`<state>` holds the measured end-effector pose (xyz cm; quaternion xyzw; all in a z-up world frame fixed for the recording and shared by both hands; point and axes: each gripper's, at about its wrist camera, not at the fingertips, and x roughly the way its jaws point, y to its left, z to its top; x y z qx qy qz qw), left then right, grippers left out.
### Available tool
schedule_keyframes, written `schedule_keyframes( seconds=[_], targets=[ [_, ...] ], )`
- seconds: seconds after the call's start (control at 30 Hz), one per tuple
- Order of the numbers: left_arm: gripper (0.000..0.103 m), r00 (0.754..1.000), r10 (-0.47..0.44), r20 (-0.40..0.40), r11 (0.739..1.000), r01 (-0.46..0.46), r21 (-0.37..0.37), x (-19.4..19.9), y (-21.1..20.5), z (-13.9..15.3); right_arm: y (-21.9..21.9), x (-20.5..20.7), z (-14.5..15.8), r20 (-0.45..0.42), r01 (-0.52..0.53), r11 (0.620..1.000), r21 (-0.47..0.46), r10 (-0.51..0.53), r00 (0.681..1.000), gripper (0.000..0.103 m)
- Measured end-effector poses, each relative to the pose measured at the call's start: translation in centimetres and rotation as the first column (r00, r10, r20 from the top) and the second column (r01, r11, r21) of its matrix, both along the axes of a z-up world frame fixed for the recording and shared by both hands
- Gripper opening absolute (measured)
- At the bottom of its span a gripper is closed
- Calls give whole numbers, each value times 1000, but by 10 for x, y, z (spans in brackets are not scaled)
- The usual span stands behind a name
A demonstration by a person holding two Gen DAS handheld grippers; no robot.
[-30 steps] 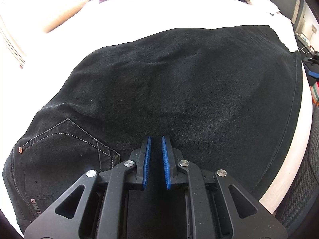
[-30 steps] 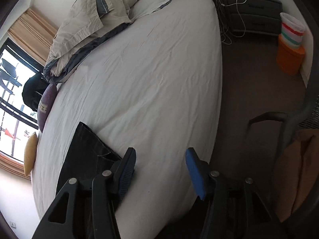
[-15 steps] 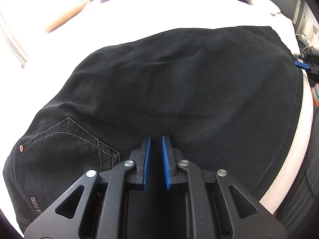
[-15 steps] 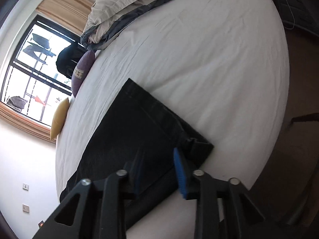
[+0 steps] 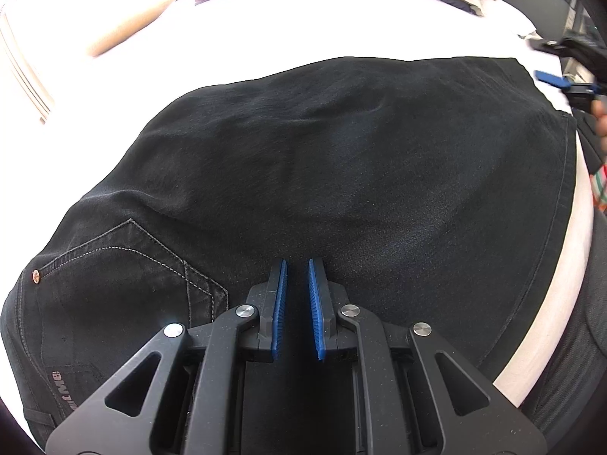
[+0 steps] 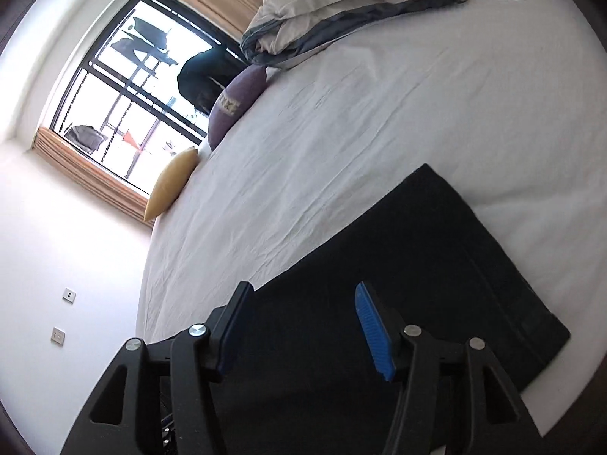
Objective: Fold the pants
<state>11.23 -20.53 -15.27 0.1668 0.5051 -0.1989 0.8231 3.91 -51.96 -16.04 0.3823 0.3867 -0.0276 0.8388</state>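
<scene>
Black jeans (image 5: 322, 174) lie flat, folded lengthwise, on the white bed (image 5: 265, 26); the back pocket (image 5: 121, 265) is at lower left. My left gripper (image 5: 296, 265) hovers over the seat area, its blue pads a narrow gap apart with nothing between them. The right gripper (image 5: 561, 79) shows at the far right by the hem. In the right wrist view the jeans' leg end (image 6: 417, 265) lies below my right gripper (image 6: 303, 288), which is wide open and empty above the cloth.
A yellow cushion (image 6: 170, 182) and a purple cushion (image 6: 235, 102) lie by the window (image 6: 125, 76). A crumpled duvet (image 6: 334, 3) is at the head of the bed. The bed edge (image 5: 550, 303) runs close along the jeans' right side.
The right gripper has swung from the bed's edge over the leg end of the jeans and opened wider than 0.5 s ago. The left gripper has barely moved.
</scene>
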Motion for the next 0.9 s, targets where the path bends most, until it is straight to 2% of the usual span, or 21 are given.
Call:
schedule_keyframes(
  seconds=[0.07, 0.17, 0.2, 0.23, 0.27, 0.3, 0.33, 0.4, 0.43, 0.5, 0.53, 0.57, 0.6, 0.67, 0.73, 0.8, 0.83, 0.87, 0.9],
  targets=[
    [12, 1000, 2, -7, 1000, -2, -12, 2, 4, 0, -18, 15, -24, -97, 45, 999, -3, -45, 994, 59],
    [12, 1000, 1, -15, 1000, -1, -30, 6, 10, 0, -56, 5, -34, -87, 189, 981, 47, -185, 979, 35],
    [12, 1000, 3, -19, 999, -3, -42, 7, 14, 0, -63, 0, -32, -83, 233, 971, 58, -228, 970, 33],
    [12, 1000, 5, -21, 999, -6, -53, 8, 17, -1, -66, -5, -25, -85, 274, 961, 32, -270, 959, 34],
    [12, 1000, 8, -21, 998, -9, -64, 9, 20, -1, -64, -12, -15, -103, 313, 949, -39, -315, 943, 47],
    [12, 1000, 11, -20, 997, -12, -72, 9, 23, -2, -59, -18, -5, -107, 327, 941, -91, -336, 936, 65],
    [12, 1000, 13, -17, 997, -15, -74, 10, 25, -2, -49, -24, 4, -69, 301, 951, -73, -306, 950, 67],
    [12, 1000, 24, -19, 996, -26, -83, 11, 29, -1, -24, -35, 16, 2, 179, 983, 33, -179, 984, 67],
    [12, 999, 34, -28, 995, -36, -94, 12, 32, 0, -8, -40, 19, 8, 125, 991, 38, -126, 992, 67],
    [12, 997, 50, -51, 991, -56, -123, 16, 40, 1, 18, -47, 15, -11, 15, 1000, 15, -15, 1000, 70],
    [12, 997, 51, -57, 989, -58, -133, 17, 44, 1, 25, -50, 6, -46, -17, 1000, 2, 17, 999, 70],
    [12, 997, 46, -56, 989, -53, -136, 18, 48, 1, 26, -53, -8, -116, -19, 1000, -16, 17, 993, 71],
    [12, 998, 42, -53, 990, -49, -136, 19, 51, 1, 19, -60, -21, -169, 12, 1000, -17, -15, 986, 64],
    [12, 997, 45, -59, 988, -53, -143, 19, 59, 2, -4, -79, -27, -143, 105, 993, 59, -95, 985, 41],
    [12, 996, 64, -69, 983, -74, -165, 19, 73, 3, -25, -95, -20, -151, 216, 976, 30, -210, 966, 41],
    [12, 994, 82, -79, 977, -96, -190, 19, 87, 5, -37, -106, -6, -200, 315, 944, -94, -328, 923, 53],
    [12, 992, 92, -81, 975, -106, -197, 19, 93, 7, -37, -110, 3, -202, 341, 932, -123, -360, 911, 59],
    [12, 992, 101, -81, 972, -116, -203, 18, 98, 10, -33, -110, 12, -171, 337, 934, -116, -353, 920, 68],
    [12, 992, 103, -76, 971, -117, -209, 17, 101, 14, -24, -107, 20, -125, 297, 951, -86, -306, 944, 68]
  ],
)
